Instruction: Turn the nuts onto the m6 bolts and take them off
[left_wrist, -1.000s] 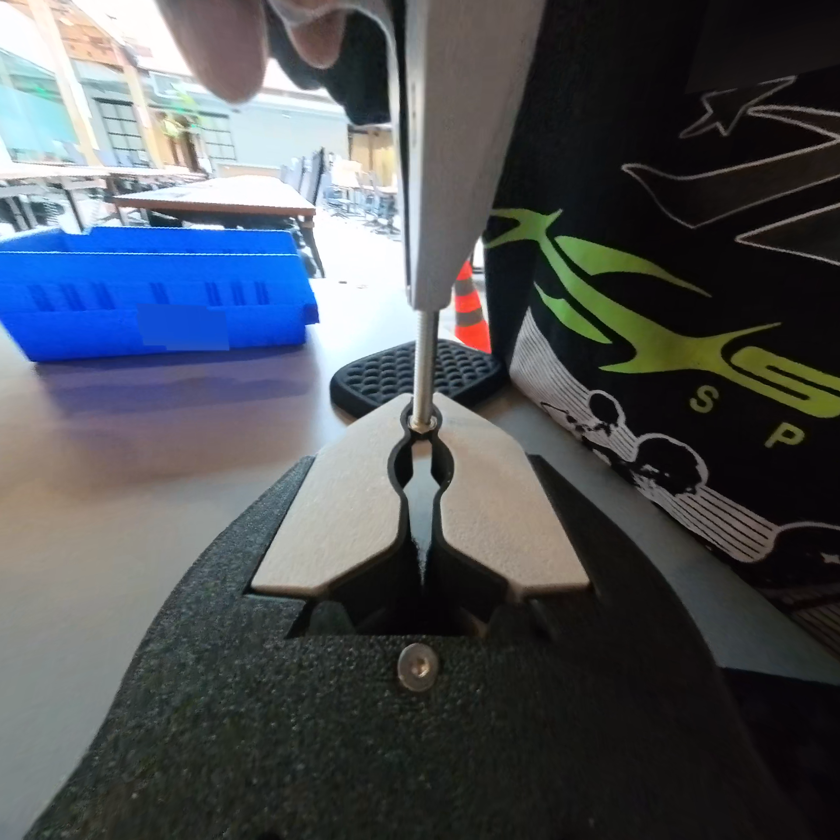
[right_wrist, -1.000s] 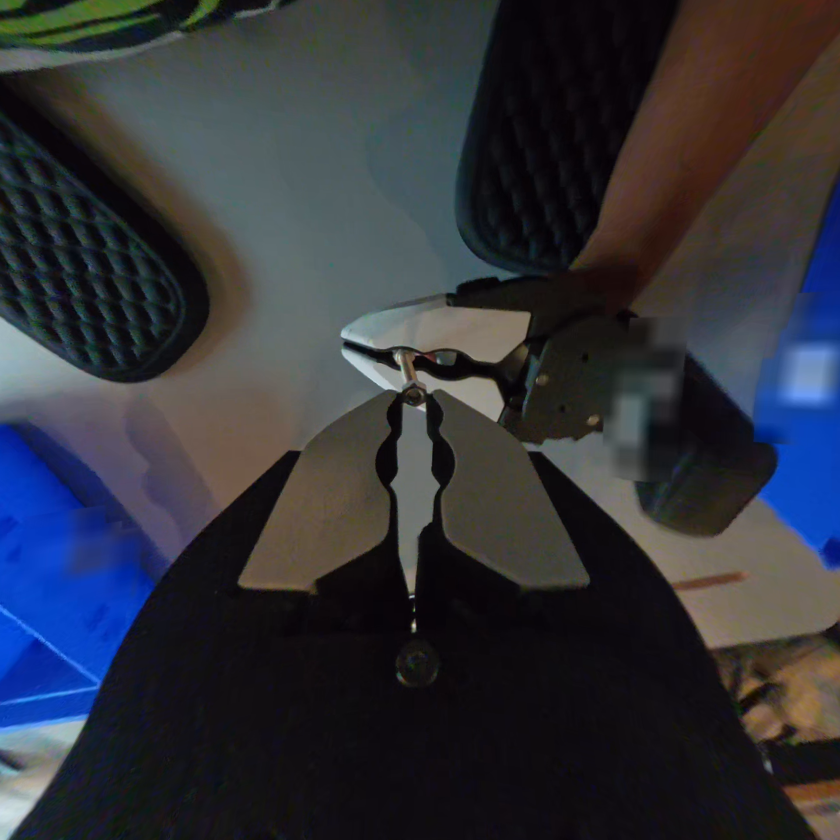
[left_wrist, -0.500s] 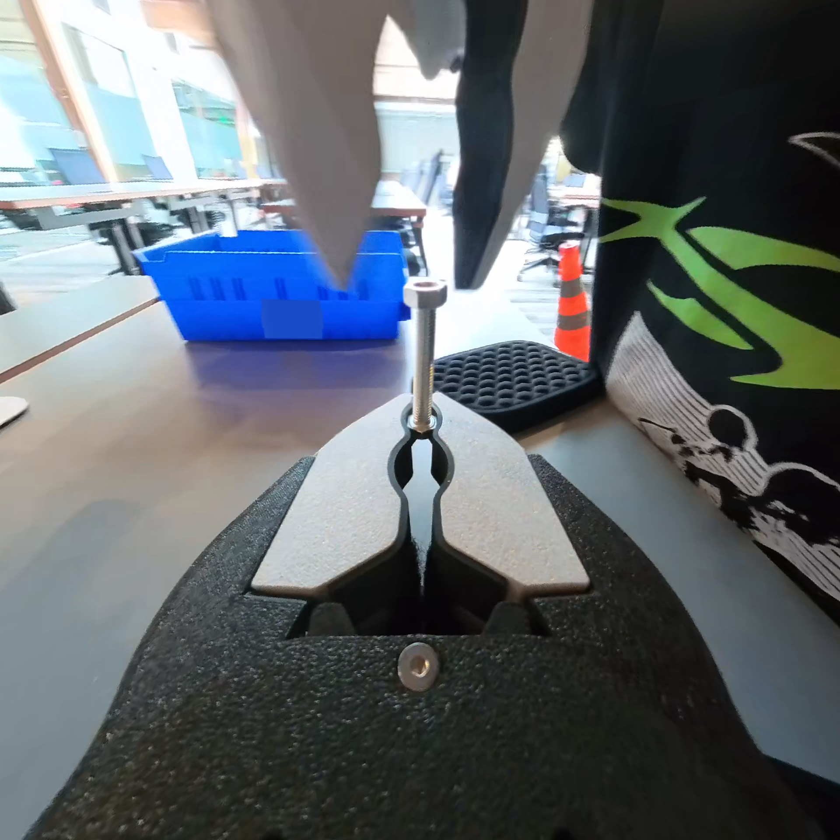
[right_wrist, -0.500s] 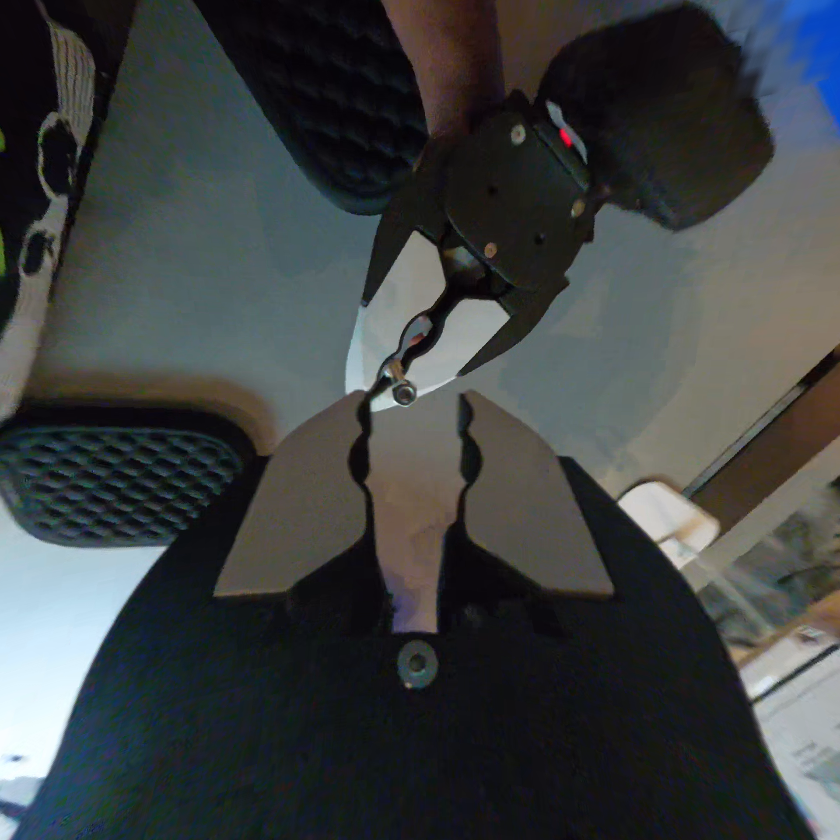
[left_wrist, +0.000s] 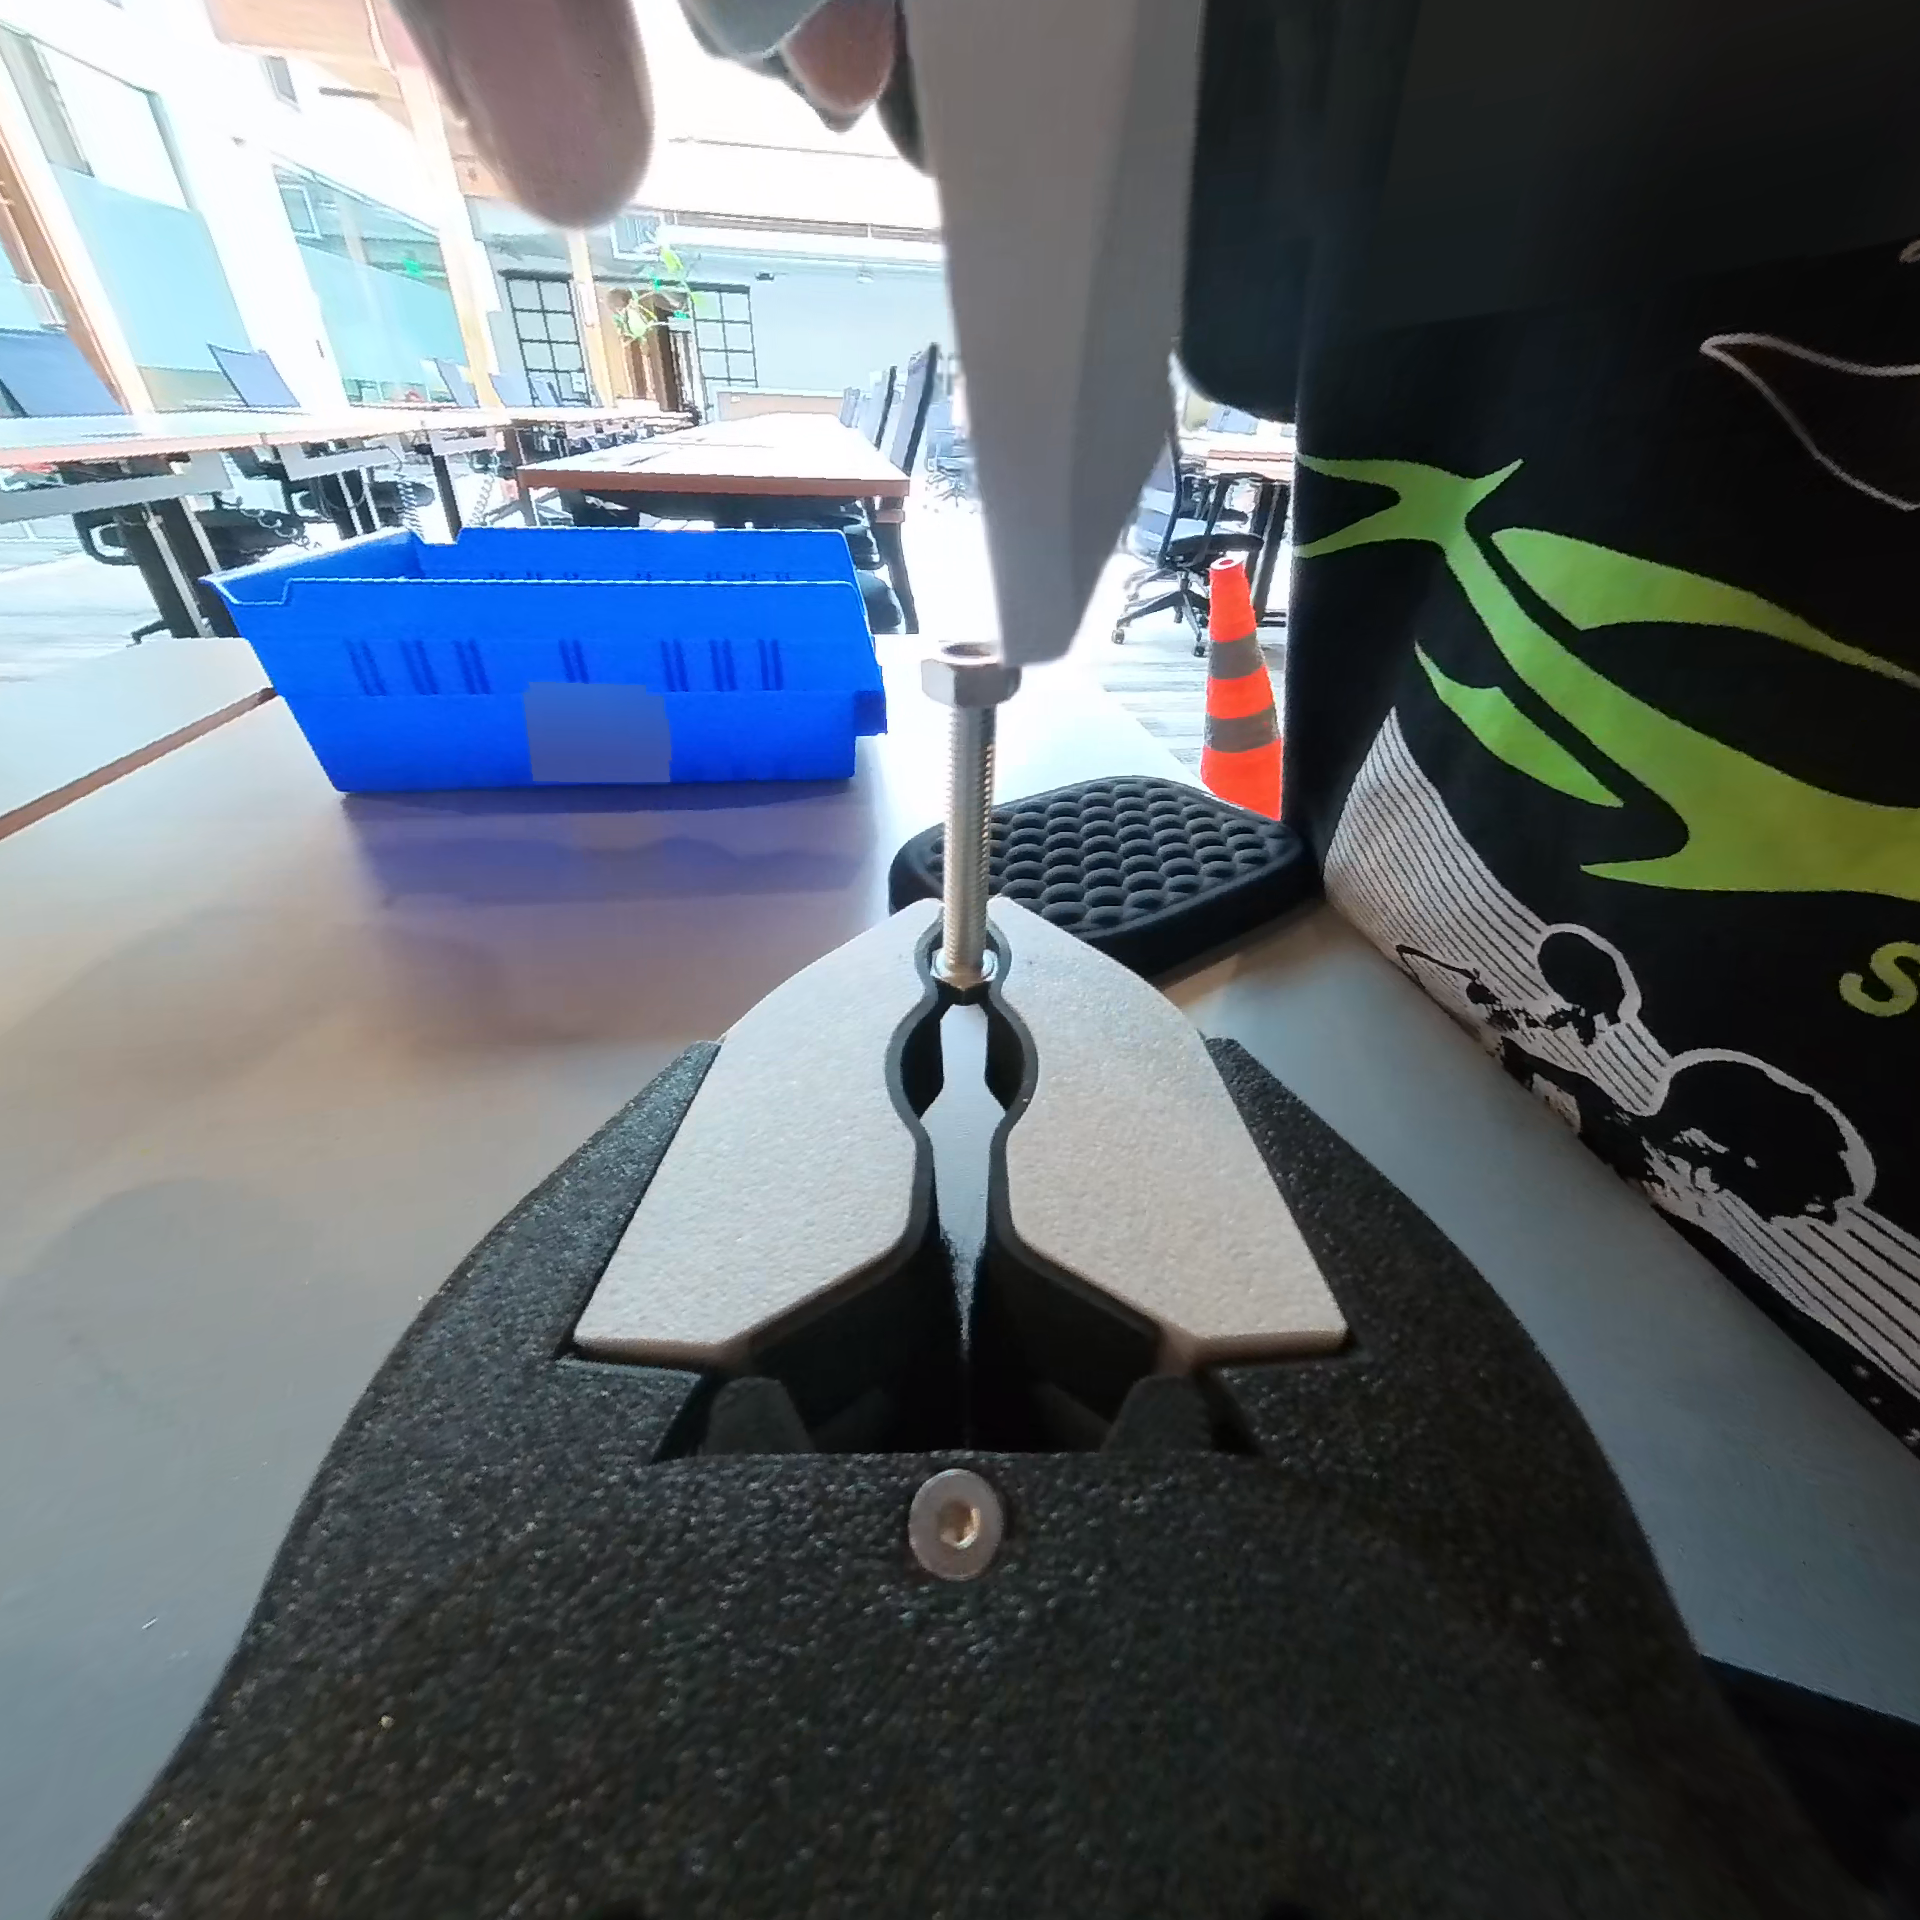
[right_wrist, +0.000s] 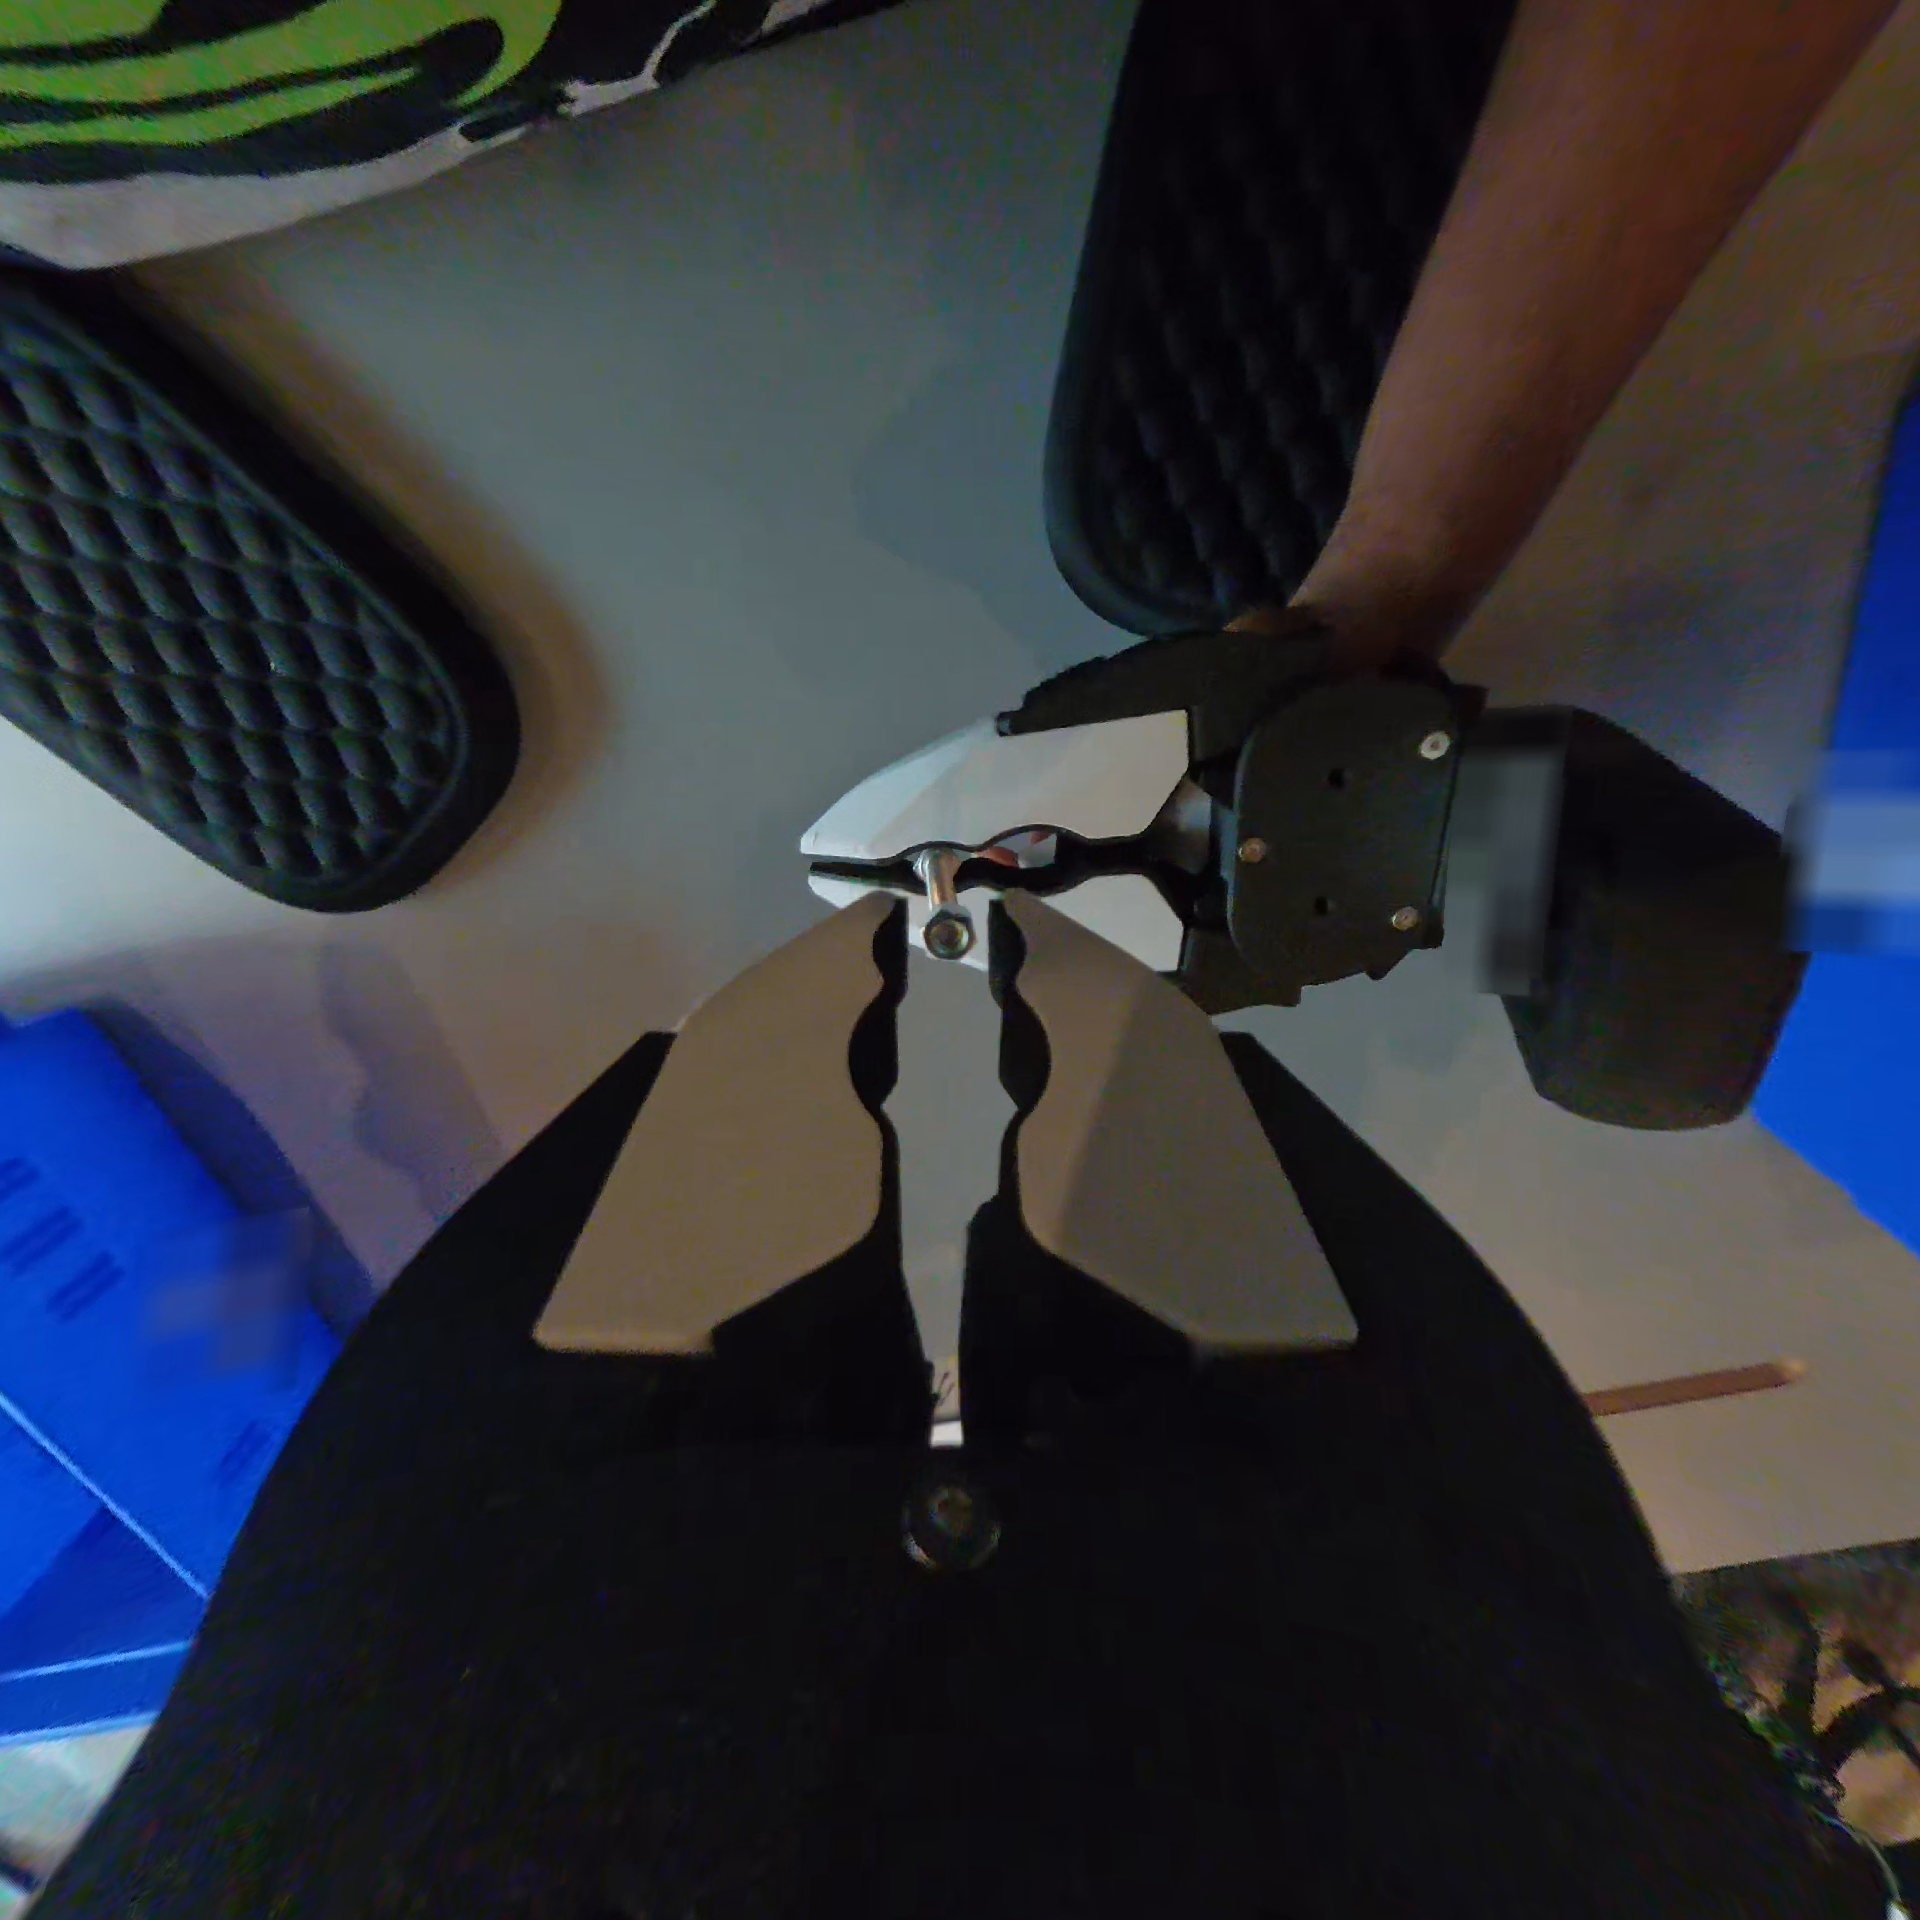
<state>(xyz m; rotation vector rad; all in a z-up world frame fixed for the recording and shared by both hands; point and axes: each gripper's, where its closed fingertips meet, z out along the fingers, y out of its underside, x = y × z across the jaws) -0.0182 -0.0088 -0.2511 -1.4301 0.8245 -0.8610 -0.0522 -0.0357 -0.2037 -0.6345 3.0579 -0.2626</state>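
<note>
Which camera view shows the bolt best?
The left wrist view: the whole bolt stands upright from the left gripper, thread sharp. The right wrist view shows it only end-on, short and dim.

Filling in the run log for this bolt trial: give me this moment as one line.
left hand-held gripper: clamped on bolt, upright | nut: at bolt top | right hand-held gripper: jaws straddle nut, gaps visible
</note>
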